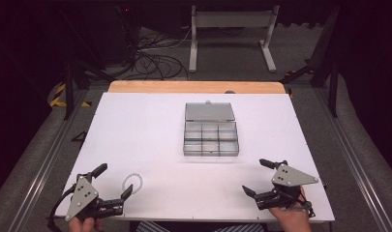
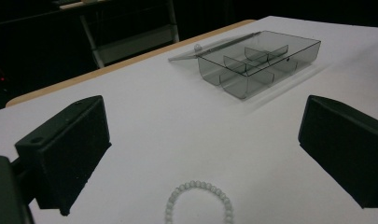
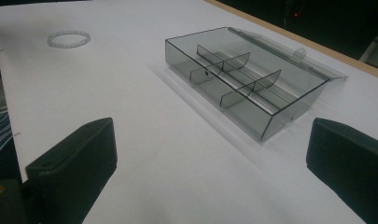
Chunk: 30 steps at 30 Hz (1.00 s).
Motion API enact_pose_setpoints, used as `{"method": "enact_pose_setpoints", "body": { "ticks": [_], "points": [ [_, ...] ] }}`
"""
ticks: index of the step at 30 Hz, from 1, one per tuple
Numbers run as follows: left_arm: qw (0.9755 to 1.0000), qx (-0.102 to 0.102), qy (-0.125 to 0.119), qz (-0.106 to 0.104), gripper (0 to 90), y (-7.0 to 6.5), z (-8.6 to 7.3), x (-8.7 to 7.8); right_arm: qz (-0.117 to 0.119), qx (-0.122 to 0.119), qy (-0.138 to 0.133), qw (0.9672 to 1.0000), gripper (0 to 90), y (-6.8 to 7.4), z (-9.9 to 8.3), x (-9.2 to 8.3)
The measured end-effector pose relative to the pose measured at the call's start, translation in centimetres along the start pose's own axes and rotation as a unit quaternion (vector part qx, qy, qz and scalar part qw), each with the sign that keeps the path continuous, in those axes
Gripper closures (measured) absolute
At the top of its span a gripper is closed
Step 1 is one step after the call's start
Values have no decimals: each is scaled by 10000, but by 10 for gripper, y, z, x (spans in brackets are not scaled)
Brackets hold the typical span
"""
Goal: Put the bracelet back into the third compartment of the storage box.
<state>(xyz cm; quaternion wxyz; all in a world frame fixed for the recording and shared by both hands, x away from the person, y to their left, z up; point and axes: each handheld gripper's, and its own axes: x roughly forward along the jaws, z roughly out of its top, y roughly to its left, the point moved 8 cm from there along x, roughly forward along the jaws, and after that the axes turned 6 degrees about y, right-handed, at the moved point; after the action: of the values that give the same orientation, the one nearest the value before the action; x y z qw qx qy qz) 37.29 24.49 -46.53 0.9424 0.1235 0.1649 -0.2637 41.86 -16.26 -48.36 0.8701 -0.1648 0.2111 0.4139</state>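
Both jaws spread wide, nothing held: left gripper near-left, right gripper near-right. White bead bracelet just beside left jaws; clear divided organiser box mid-table, lid open

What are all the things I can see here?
Box: one, clear grey with dividers, lid open, middle of the table.
Bracelet: one, white beads, near edge, between the left gripper's jaws.
Table: one, white top, wooden far edge.
Stand: one, white, on the floor beyond the table.
Cables: a tangle, black, on the floor behind.
Left gripper: one, black, open.
Right gripper: one, black, open.
Hands: two, bottom edge.
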Motion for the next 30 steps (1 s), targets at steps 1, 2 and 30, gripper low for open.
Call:
{"method": "enact_pose_setpoints", "body": {
  "ticks": [1,2,30],
  "points": [
    [10000,3,-10,-1,27,0,0,0,11,-22,11,10000,30,1,1,0],
    [10000,55,-7,22,27,0,0,0,19,-15,0,10000,31,1,1,0],
    [9999,107,3,71,27,0,1,-2,18,-105,151,9998,53,4,10,3]
  ]
}}
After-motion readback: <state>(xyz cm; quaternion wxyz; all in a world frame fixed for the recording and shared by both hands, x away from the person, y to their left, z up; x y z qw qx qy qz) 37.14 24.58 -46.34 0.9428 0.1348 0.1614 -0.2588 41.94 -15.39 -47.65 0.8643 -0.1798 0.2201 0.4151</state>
